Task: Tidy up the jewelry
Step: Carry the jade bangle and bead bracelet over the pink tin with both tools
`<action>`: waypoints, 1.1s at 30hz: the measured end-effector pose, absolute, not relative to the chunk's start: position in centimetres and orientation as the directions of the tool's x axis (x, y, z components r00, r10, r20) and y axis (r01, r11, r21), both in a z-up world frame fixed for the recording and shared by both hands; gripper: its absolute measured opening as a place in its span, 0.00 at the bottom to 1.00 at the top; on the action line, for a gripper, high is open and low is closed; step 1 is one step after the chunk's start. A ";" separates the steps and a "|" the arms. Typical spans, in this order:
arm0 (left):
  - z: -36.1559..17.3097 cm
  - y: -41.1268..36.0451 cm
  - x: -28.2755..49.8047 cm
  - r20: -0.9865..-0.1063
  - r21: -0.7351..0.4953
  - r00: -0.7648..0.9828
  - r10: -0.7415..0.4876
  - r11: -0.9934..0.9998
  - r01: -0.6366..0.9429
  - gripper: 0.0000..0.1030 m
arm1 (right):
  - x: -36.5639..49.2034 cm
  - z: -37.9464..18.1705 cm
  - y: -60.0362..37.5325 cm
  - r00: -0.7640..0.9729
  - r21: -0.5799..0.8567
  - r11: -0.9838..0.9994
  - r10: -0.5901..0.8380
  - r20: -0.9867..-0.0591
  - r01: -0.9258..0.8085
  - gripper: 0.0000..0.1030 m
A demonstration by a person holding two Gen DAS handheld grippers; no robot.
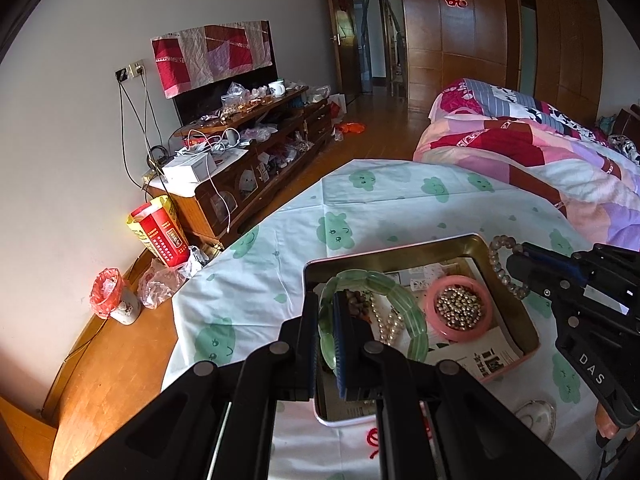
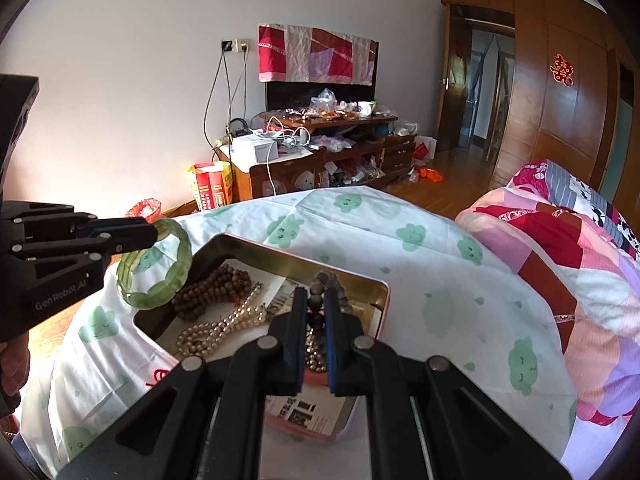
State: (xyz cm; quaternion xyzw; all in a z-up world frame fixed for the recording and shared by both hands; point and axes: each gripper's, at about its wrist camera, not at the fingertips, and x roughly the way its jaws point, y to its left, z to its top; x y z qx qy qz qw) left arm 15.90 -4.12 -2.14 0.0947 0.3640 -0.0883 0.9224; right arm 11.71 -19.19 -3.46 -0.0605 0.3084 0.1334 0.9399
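Cloud-print cloth covers the tabletop [image 1: 280, 240] under our tin [image 1: 516, 320]. Left gripper [image 1: 326, 320], jaws closed on the green bracelet [image 1: 400, 300]; right gripper [image 2: 316, 304] pinches the grey bead strand [image 1: 500, 268] at the tin's 2 o'clock rim. Either could slip outside.

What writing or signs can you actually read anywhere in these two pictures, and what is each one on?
"DAS": on the right gripper body, seen from the left wrist.
"GenRobot.AI": on the left gripper body, seen from the right wrist.
Red double-happiness sign: on the wooden wardrobe door.
Red and yellow bag: print too small to read.
Printed paper in the tin: characters too blurred to read.
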 end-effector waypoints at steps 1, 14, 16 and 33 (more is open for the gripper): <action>-2.3 -4.2 16.1 -0.690 0.109 0.718 -0.093 0.967 0.230 0.06 | 11.8 -3.5 -19.1 0.775 -0.032 0.957 0.213 -0.596 -0.288 0.09; -4.3 -4.9 18.0 -0.720 0.103 0.689 -0.079 0.970 0.220 0.06 | 13.9 -5.3 -18.6 0.752 -0.045 0.961 0.186 -0.632 -0.274 0.09; -4.7 -4.9 18.3 -0.726 0.103 0.683 -0.079 0.970 0.222 0.06 | 14.0 -5.6 -18.6 0.750 -0.050 0.961 0.180 -0.637 -0.273 0.09; -7.2 -5.6 19.1 -0.759 0.119 0.649 -0.060 0.966 0.228 0.06 | 14.5 -7.4 -18.6 0.726 -0.062 0.961 0.160 -0.669 -0.269 0.09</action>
